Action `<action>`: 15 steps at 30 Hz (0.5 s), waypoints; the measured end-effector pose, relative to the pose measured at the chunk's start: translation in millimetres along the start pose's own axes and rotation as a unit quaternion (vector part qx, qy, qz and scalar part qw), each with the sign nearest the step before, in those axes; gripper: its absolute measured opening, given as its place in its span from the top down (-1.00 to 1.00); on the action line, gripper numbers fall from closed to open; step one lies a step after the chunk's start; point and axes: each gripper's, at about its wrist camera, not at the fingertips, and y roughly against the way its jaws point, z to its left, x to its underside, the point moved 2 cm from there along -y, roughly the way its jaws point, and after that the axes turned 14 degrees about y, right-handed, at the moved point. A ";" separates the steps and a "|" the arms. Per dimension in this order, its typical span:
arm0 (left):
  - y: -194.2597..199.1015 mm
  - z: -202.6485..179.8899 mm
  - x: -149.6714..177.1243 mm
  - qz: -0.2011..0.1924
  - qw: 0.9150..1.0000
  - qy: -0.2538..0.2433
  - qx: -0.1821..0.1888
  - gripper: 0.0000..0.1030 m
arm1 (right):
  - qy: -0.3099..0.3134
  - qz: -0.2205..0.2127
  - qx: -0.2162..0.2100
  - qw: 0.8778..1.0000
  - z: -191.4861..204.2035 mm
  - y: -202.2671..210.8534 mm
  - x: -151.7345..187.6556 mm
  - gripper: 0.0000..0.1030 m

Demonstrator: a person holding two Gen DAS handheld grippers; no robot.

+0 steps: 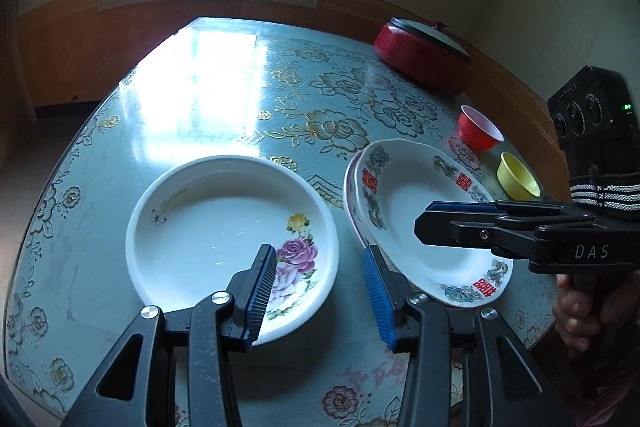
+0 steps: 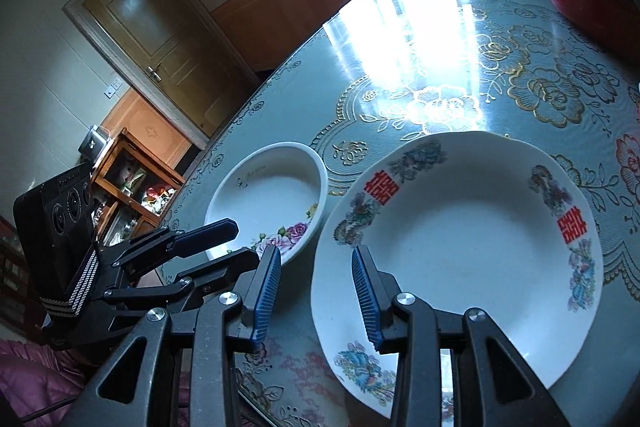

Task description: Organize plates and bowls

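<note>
left gripper (image 1: 318, 291) wide, lower centre, over rose plate (image 1: 224, 227) rim | right gripper (image 2: 316, 295) wide, over patterned plate (image 2: 456, 247) edge

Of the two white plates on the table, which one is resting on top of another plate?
The plate with red characters on its rim; a pink-edged plate shows beneath its left side. The rose plate lies alone, directly on the tablecloth.

We see a round table (image 1: 224, 99) under a floral cloth — near its front edge a rose plate (image 1: 224, 231) beside stacked red-lettered plates (image 1: 416, 211); toward the right edge a red bowl (image 1: 478, 129), yellow bowl (image 1: 516, 175), red pot (image 1: 420, 57)
</note>
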 end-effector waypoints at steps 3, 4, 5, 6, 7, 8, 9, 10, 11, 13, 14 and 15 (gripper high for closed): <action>7.4 16.6 -3.9 -0.011 0.999 0.030 -0.004 0.11 | 0.005 0.000 -0.009 1.000 4.1 -9.8 -9.4 0.26; 10.2 22.6 -5.3 -0.015 0.999 0.040 -0.006 0.11 | 0.006 0.001 -0.011 1.000 5.4 -12.7 -12.3 0.26; 13.1 28.8 -6.3 -0.020 0.998 0.050 -0.009 0.11 | 0.008 0.001 -0.014 1.000 6.2 -15.7 -15.5 0.26; 16.0 34.9 -7.3 -0.025 0.998 0.061 -0.013 0.11 | 0.009 0.001 -0.017 1.000 7.2 -18.4 -18.4 0.26; 18.6 41.1 -8.3 -0.029 0.997 0.072 -0.015 0.11 | 0.010 0.003 -0.020 1.000 8.7 -22.7 -21.3 0.26; 20.8 46.9 -8.8 -0.032 0.996 0.082 -0.018 0.11 | 0.011 0.004 -0.022 1.000 9.2 -25.7 -23.7 0.26; 23.0 52.7 -9.3 -0.035 0.995 0.090 -0.022 0.11 | 0.012 0.006 -0.023 1.000 10.1 -29.1 -25.9 0.26; 25.2 58.3 -9.4 -0.039 0.994 0.099 -0.027 0.11 | 0.013 0.008 -0.024 1.000 10.9 -31.9 -28.2 0.26; 27.1 63.9 -9.5 -0.042 0.993 0.107 -0.033 0.11 | 0.014 0.010 -0.025 1.000 11.5 -35.0 -30.1 0.26; 29.2 74.4 -8.8 -0.045 0.991 0.120 -0.046 0.11 | 0.017 0.014 -0.024 0.999 13.7 -42.4 -35.4 0.26; 29.3 79.6 -7.8 -0.044 0.989 0.127 -0.055 0.11 | 0.020 0.017 -0.021 0.999 14.3 -45.4 -38.1 0.26; 28.7 84.6 -6.7 -0.042 0.988 0.133 -0.065 0.11 | 0.022 0.018 -0.018 0.999 14.3 -47.2 -40.9 0.26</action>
